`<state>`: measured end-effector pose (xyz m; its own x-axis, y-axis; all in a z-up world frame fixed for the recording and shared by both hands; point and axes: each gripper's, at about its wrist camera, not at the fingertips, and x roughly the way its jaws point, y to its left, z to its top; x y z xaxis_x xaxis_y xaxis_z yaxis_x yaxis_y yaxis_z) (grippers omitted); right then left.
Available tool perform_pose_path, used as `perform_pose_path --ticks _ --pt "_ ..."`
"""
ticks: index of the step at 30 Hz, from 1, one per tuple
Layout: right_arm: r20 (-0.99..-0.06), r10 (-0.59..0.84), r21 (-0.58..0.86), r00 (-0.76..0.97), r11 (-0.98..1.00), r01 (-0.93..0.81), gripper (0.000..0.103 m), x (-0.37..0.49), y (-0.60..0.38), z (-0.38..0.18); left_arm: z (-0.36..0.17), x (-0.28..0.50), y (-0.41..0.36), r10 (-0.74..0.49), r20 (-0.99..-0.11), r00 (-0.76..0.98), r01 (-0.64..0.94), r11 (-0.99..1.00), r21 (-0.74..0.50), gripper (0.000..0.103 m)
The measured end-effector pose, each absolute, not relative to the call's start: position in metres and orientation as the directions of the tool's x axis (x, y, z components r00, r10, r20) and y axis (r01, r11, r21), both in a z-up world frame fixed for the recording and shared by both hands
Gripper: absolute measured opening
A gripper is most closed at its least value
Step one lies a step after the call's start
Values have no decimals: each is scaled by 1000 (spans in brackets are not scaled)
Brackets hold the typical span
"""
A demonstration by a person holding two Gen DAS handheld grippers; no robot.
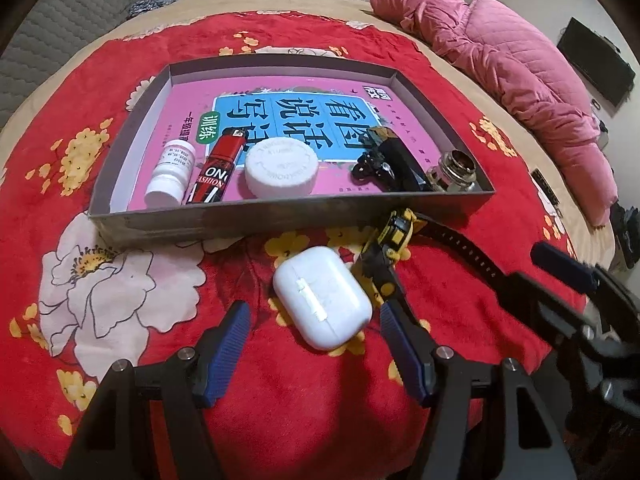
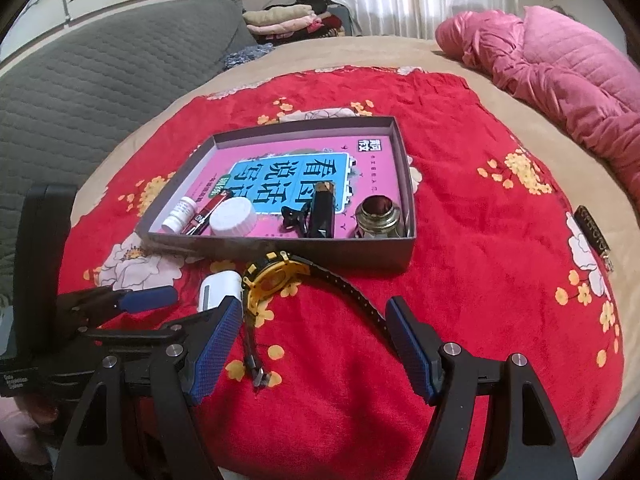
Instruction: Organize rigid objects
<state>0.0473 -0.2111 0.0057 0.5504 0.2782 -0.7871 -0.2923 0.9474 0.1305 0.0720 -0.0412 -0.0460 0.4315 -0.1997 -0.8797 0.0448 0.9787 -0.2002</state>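
A shallow rectangular cardboard box [image 1: 280, 216] with grey walls and a glossy pink printed floor is seen on a plush red blanket with yellow and white flowers [image 1: 120, 280]. Along the box's near wall, from nine o'clock to three o'clock, are ranged a small white plastic pill bottle lying on its side [image 1: 170, 172], a red and black lighter [image 1: 216, 170], a round white ribbed screw cap [image 1: 281, 170], a black glossy hair clip [image 1: 374, 166] beside a dark oblong object, and a threaded metal fitting of brass and steel tone [image 1: 456, 170]. Outside the box, just at six o'clock of its near wall, a smooth white rounded-rectangular earbud case [image 1: 322, 304] is laid on the blanket, framed by the left gripper [image 1: 314, 330] — its ridged blue pads are spread wide on either side of the case, which is not pressed. Touching the case at three o'clock is a yellow and black wristwatch with a perforated rubber strap [image 2: 276, 276]. The strap is seen curving between the fingers of the right gripper [image 2: 314, 332], whose textured blue pads are likewise held wide apart and clamp nothing. A quilted pink padded jacket [image 1: 500, 56] is heaped at two o'clock — well apart from the box.
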Motion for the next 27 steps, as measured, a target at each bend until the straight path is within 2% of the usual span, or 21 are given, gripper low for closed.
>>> perform_pose_path --ticks 9,22,27 --pt "-790 276 138 547 950 -280 76 50 -214 2 -64 87 -51 -146 -903 403 2 987 -159 67" --pt "-805 303 159 511 939 -306 76 61 -184 -4 -70 86 -25 -158 -904 398 -20 983 -180 69" --pt "-822 300 182 484 944 -275 76 72 -175 -12 -69 79 -21 -139 -904 403 8 989 -148 70"
